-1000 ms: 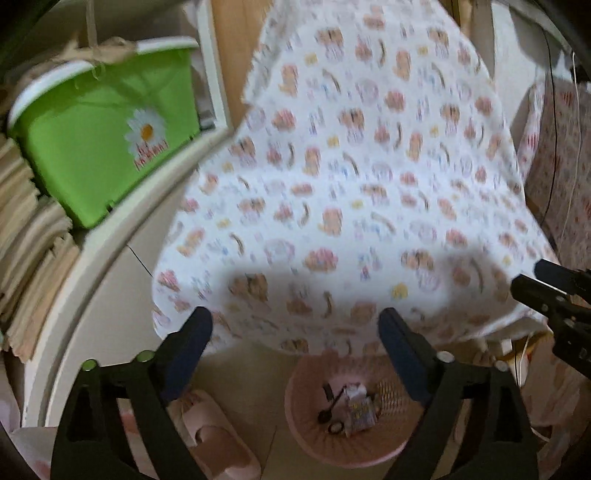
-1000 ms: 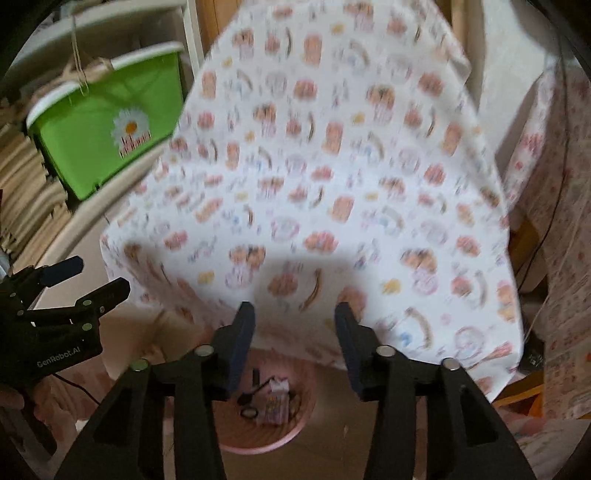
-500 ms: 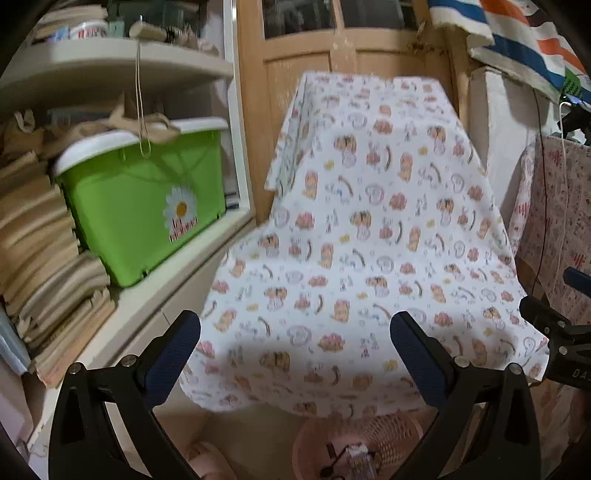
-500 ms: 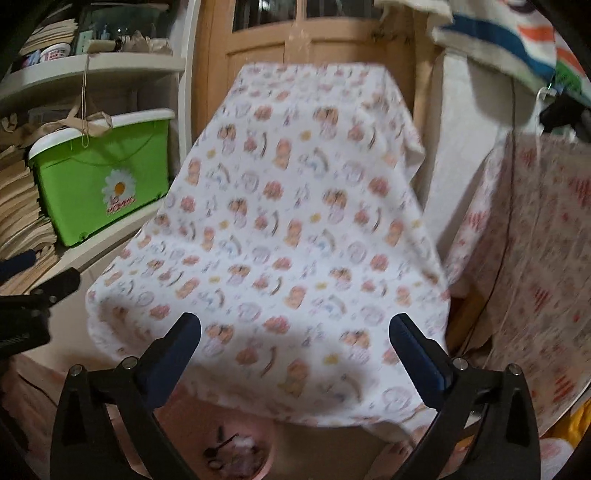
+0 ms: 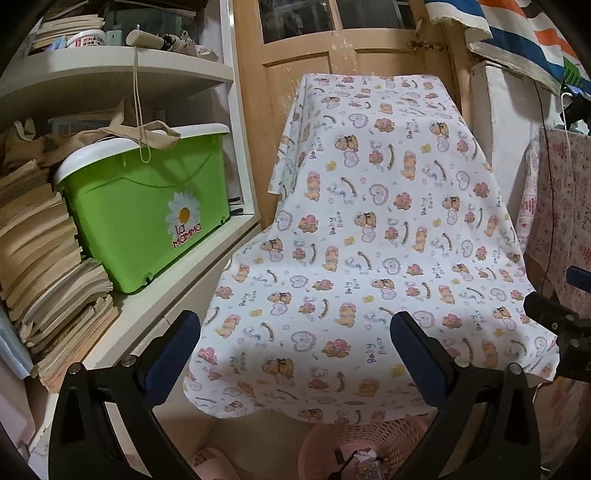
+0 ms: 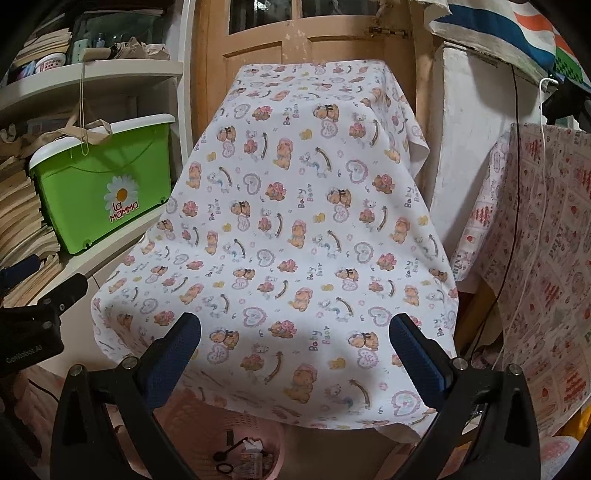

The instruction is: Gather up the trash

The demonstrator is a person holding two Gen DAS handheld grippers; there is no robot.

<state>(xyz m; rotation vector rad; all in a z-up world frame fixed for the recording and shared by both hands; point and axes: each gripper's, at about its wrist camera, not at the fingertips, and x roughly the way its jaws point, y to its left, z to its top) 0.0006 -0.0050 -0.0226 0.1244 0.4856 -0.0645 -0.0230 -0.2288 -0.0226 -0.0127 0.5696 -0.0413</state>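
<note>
Right wrist view: both grippers [image 6: 294, 345] [image 5: 295, 345] hovering wide, jaws just opened, empty; trash [image 6: 251, 456] sitting in basket [image 6: 271, 430].

A white cotton cloth [image 5: 373, 236] is printed all over with orange-brown bears, pink flowers, lilac hearts and small yellow ducks. The bright green plastic storage box [image 5: 147, 214] has a white lid and a white daisy with a yellow centre above red lettering. Below, a pale pink woven plastic basket [image 6: 258, 428] shows. A pink-and-red patterned fabric [image 6: 546, 258] hangs right. The wooden door [image 5: 332, 55] is tan; the shelves [image 5: 110, 77] are white. A striped cloth [image 5: 517, 33] shows blue, orange and cream.
</note>
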